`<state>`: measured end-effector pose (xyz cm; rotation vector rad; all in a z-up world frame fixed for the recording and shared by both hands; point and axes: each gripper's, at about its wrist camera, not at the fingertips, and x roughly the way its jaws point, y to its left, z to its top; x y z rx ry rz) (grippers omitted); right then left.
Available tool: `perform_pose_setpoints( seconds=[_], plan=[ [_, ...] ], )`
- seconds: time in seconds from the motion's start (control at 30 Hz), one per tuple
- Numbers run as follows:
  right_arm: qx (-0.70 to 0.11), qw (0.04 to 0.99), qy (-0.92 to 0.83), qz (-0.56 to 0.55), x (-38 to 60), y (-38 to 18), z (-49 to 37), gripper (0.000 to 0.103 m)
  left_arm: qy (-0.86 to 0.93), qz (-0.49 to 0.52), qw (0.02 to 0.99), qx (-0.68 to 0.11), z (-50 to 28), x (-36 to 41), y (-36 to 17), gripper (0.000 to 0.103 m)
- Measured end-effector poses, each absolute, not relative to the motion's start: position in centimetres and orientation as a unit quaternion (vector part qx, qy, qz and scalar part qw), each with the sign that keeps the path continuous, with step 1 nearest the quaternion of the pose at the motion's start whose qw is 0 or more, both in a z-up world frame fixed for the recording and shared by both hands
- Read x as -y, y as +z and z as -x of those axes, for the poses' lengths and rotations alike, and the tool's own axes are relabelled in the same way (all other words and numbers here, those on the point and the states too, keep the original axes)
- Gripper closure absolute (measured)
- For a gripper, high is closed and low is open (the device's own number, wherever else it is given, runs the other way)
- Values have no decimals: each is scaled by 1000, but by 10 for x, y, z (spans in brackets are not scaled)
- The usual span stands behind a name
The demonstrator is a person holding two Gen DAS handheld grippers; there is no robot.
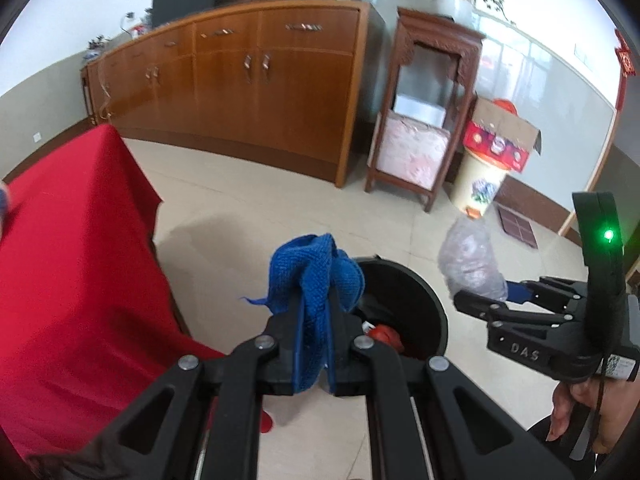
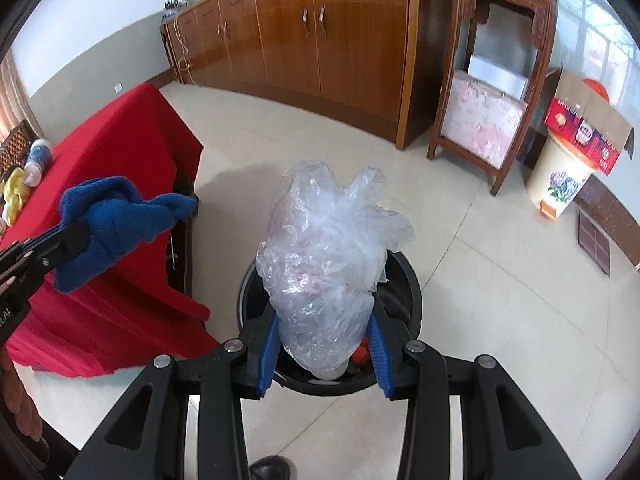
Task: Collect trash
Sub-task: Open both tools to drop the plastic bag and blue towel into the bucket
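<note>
A crumpled blue knitted cloth (image 1: 316, 280) is pinched in my left gripper (image 1: 314, 312), which is shut on it just left of and above a round black trash bin (image 1: 432, 304). The same cloth (image 2: 116, 224) shows at the left of the right wrist view. My right gripper (image 2: 324, 320) is shut on a crumpled clear plastic bag (image 2: 328, 256), held straight over the bin (image 2: 412, 292). That bag (image 1: 468, 260) and the right gripper (image 1: 476, 304) appear at the right of the left wrist view. Red trash lies inside the bin.
A table under a red cloth (image 1: 72, 264) stands left of the bin, with small items (image 2: 36, 160) on it. A long wooden cabinet (image 1: 256, 80), a wooden stand (image 1: 428, 112), a cream pail (image 1: 480, 184) and a cardboard box (image 1: 500, 136) line the far wall. A dark shoe (image 2: 272, 468) is below.
</note>
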<state>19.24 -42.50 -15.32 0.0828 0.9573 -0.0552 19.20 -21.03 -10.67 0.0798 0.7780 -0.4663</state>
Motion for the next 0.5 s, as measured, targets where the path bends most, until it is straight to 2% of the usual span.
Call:
perform_pose_setpoints(
  seconds=[0.5],
  plan=[
    [-549, 836, 19, 2, 454, -245, -235, 61, -251, -28, 842, -476, -224, 272, -183, 93]
  ],
)
